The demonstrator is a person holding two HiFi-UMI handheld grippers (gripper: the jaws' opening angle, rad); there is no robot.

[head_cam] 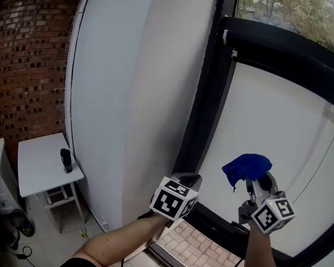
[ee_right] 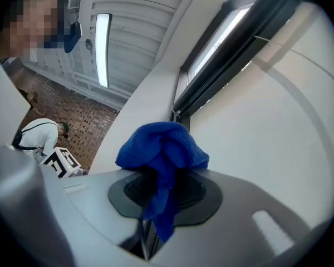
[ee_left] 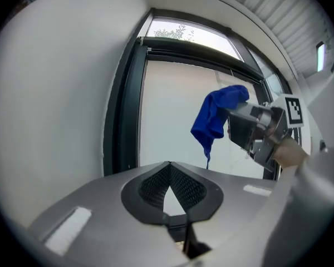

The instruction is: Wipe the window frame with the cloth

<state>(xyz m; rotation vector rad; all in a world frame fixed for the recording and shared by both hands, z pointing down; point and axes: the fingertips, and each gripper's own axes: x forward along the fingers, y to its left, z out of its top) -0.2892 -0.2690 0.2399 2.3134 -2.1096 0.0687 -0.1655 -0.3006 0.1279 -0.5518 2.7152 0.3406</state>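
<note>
Right gripper (head_cam: 255, 178): My jaws are clamped on a blue cloth (head_cam: 246, 167). Its bunched top sits above the pads and a loose tail hangs down between them.

Cloth position: It is raised in front of the frosted pane (head_cam: 284, 127), to the right of the dark window frame (head_cam: 203, 110) and not on it. I cannot tell whether it brushes the glass.

Left gripper (head_cam: 190, 178): My jaws are pressed together at the tips with nothing between them. I hold this gripper low, just beside the foot of the frame's upright.

Why held this way: I judge the firm pinch keeps a soft wad out in front, so fabric rather than metal would meet the frame. The empty left gripper seems parked out of the way.

Frame: A black upright runs up the window, and a thick black crossbar spans the top. Trees show through the clear glass above the crossbar.

Progress: No wiping contact is visible. The cloth would have to go left to the upright or up to the crossbar.

Surroundings: A white wall (head_cam: 128, 93) is left of the frame and a brick wall (head_cam: 28, 60) lies beyond it. A small white table (head_cam: 42, 163) below holds a dark object too small to identify.
</note>
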